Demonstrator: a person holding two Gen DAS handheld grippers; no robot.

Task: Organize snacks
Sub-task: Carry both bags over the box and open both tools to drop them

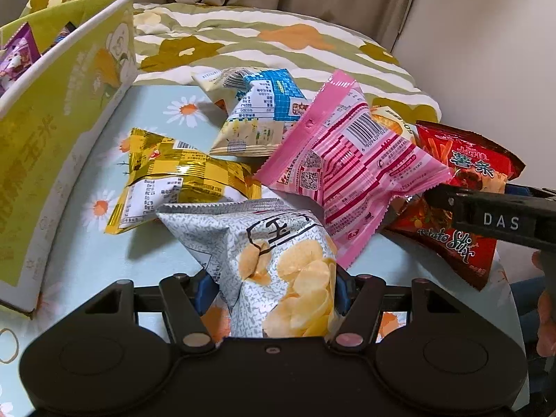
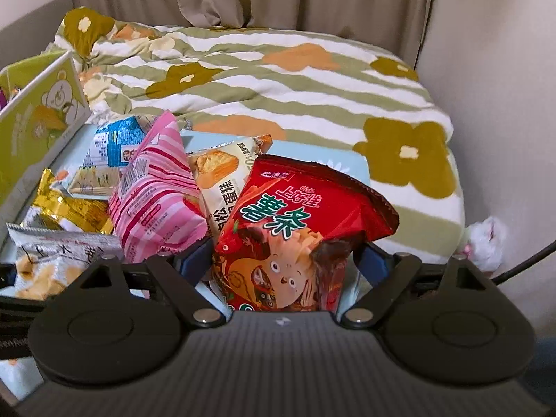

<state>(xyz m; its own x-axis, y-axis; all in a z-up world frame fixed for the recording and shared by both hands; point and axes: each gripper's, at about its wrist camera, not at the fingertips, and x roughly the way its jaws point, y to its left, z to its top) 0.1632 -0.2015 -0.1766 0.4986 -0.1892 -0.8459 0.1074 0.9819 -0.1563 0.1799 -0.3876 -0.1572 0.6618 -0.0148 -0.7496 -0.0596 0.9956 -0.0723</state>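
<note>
The left claw point(image 1: 274, 290) is clenched on the grey chip bag point(image 1: 274, 264), whose crinkled foil stands up between the blue pads. The right claw point(image 2: 283, 264) is grasping the red potato-stick bag point(image 2: 295, 229), also pinched between blue pads.

The left wrist view shows the green cardboard box point(image 1: 66, 132) at the table's left edge with a purple packet point(image 1: 17, 55) inside; the right wrist view shows only the box's end wall. In the left wrist view the right claw is a black bar entering from the right edge, with part of a hand below it. Only the right wrist view shows the cake packet point(image 2: 222, 180) clearly.

Seven loose packets are on the table point(image 1: 163, 111), which has a pale blue daisy cloth: grey, red, one pink striped bag point(image 1: 351, 160), one gold bag point(image 1: 173, 170), one blue-and-white bag point(image 1: 257, 111), one cream packet behind it, and the cake packet. All are shiny, puffy pillow shapes. Behind the table's far edge lies a soft striped flower blanket point(image 2: 278, 80).
</note>
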